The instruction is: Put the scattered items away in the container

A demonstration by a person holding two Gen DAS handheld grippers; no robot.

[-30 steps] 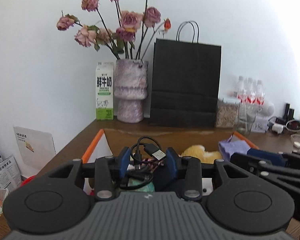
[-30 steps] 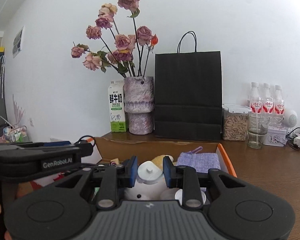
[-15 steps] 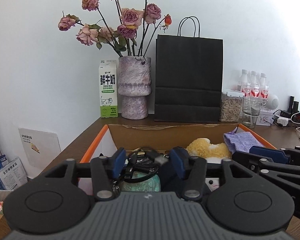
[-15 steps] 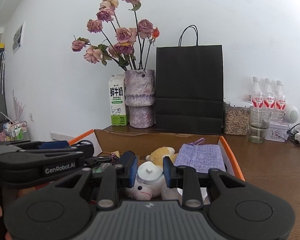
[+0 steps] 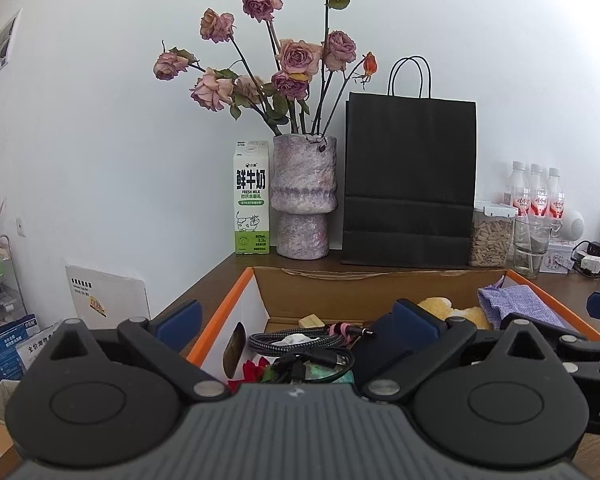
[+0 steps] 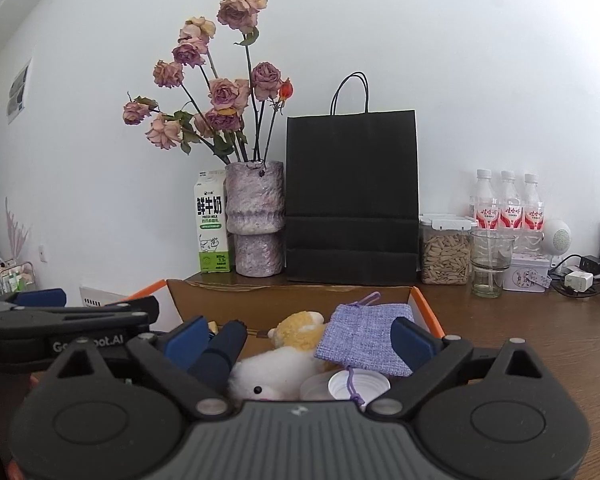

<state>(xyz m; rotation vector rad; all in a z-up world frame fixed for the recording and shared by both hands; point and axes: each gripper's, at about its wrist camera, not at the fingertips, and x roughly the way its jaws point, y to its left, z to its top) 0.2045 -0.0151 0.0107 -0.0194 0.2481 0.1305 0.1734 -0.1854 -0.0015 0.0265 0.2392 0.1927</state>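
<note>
An orange-rimmed cardboard box point(image 5: 228, 304) sits just ahead of both grippers. My left gripper point(image 5: 296, 320) hangs over its left half, jaws opening wide. A coiled black cable point(image 5: 300, 354) lies loose in the box below them, untouched by the pads. Over the right half point(image 6: 424, 304), my right gripper point(image 6: 300, 338) is opening too. Beneath it rest a white capped lid point(image 6: 348, 386), a white and yellow plush toy point(image 6: 276, 366), a purple pouch point(image 6: 364, 336) and a dark blue cylinder point(image 6: 220, 352), none of them gripped.
Behind the box along the wall stand a milk carton point(image 5: 251, 208), a vase of dried roses point(image 5: 303, 196) and a black paper bag point(image 5: 410, 184). A seed jar point(image 6: 446, 254), a glass point(image 6: 491, 264), bottles and chargers crowd the back right of the wooden table point(image 6: 540, 344).
Both grippers' jaws spread from narrow to wide. The cable left the left pads and the white capped lid left the right pads; both now lie in the box.
</note>
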